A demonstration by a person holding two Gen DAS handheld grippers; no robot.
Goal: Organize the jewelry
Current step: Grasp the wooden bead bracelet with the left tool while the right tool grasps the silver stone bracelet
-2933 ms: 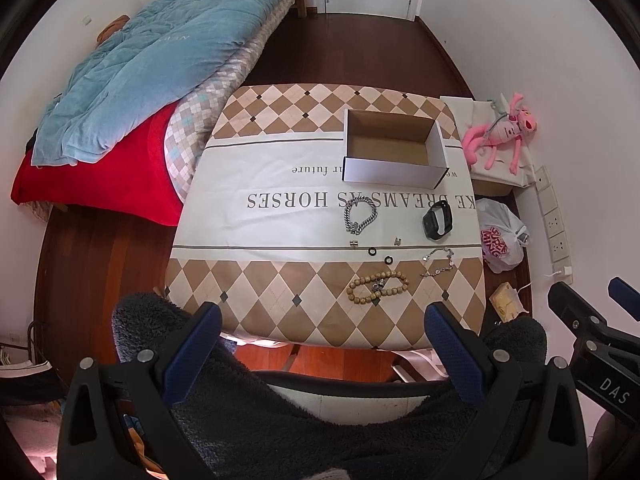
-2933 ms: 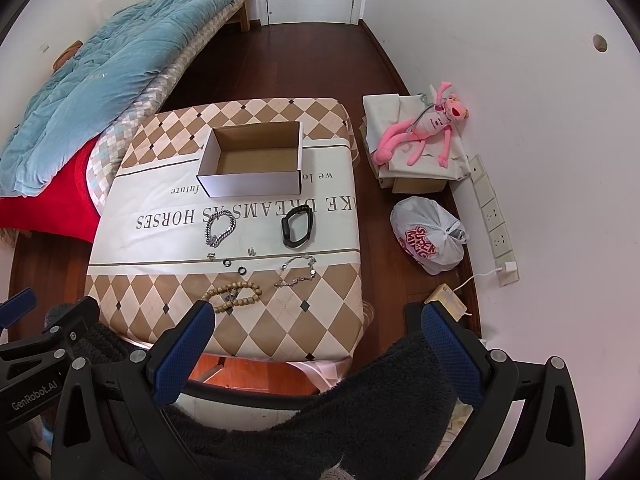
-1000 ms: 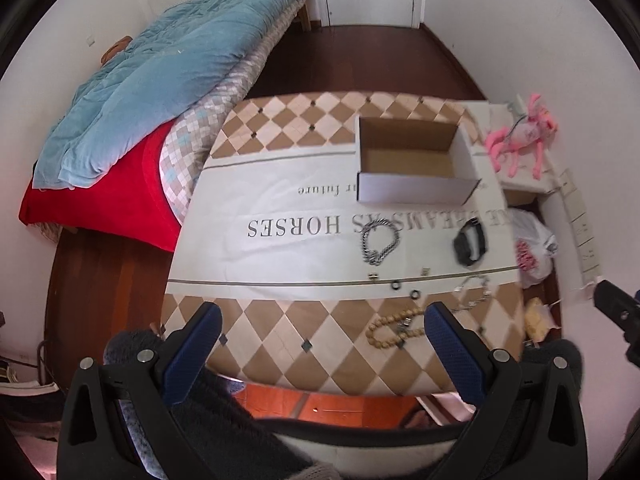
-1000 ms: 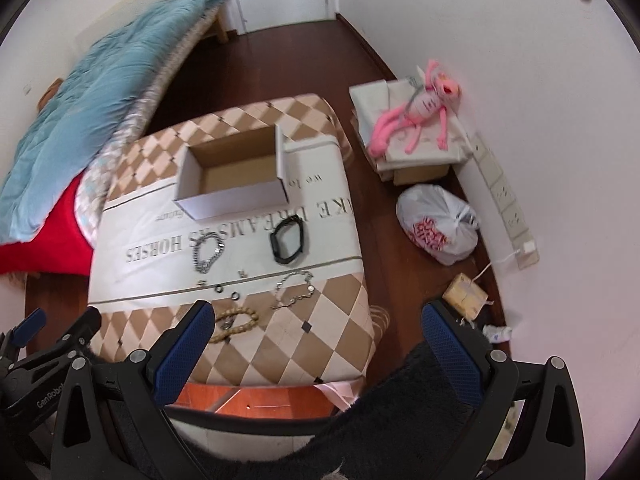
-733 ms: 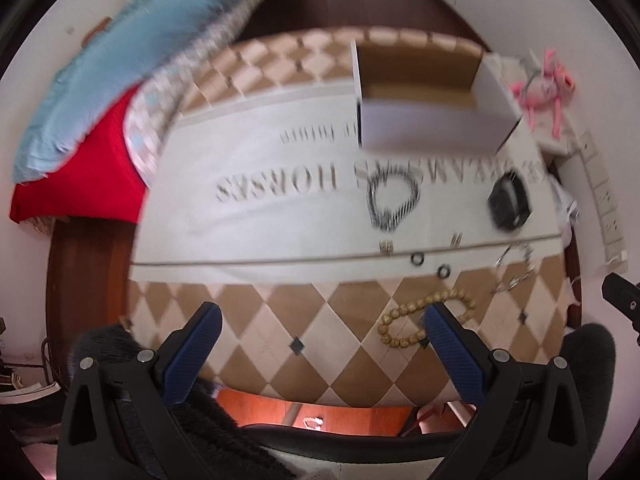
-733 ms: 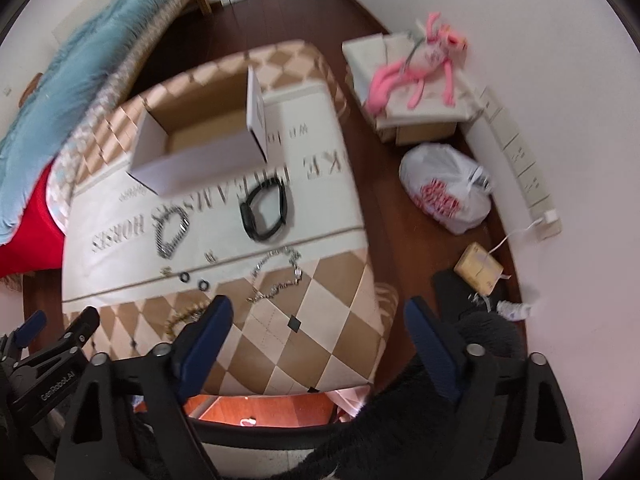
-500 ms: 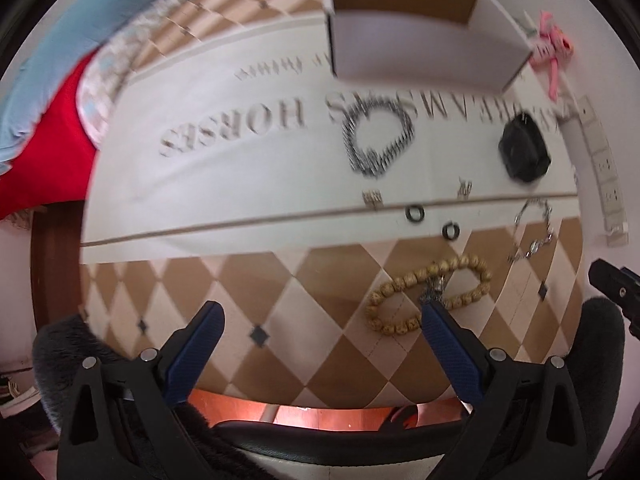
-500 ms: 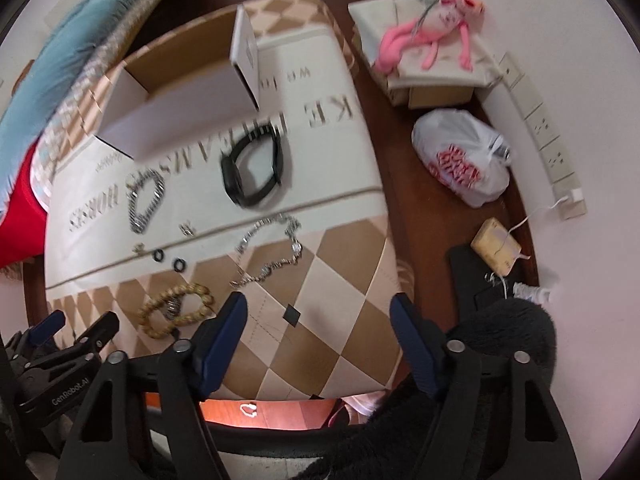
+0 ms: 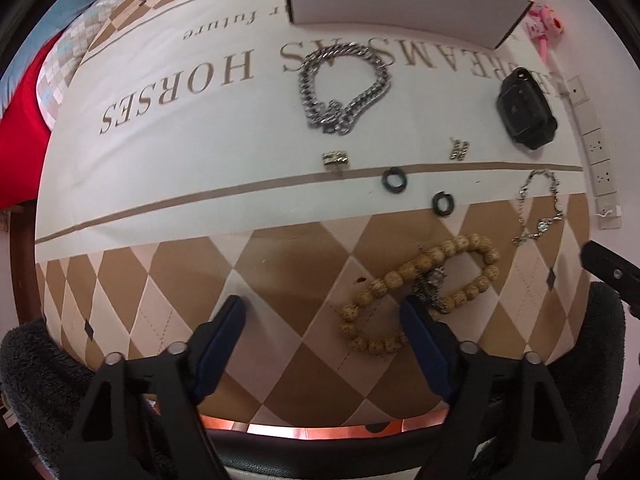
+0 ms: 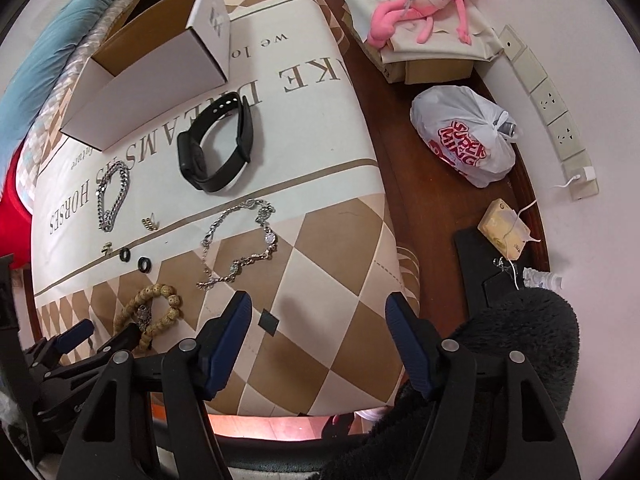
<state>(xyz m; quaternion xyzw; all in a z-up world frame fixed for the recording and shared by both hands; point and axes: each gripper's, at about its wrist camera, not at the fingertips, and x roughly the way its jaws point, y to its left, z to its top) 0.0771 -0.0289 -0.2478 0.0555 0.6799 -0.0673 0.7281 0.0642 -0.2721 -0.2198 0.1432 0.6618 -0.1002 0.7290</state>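
Both grippers have dropped in close over the table since a second ago, so the picking is about to start, I'd say. The left gripper [image 9: 322,312] is spread wide with nothing in it, its right finger at the wooden bead bracelet [image 9: 420,292] on the near edge. The right gripper [image 10: 318,312] is also wide open, just short of the thin silver chain [image 10: 244,240]. The white box [image 10: 148,64] sits at the far side, and no jewelry has gone in as far as I can see.

Dark wood floor [image 10: 420,208], white wall [image 10: 592,40] with sockets [image 10: 556,120], blue-quilted bed [image 10: 60,24].
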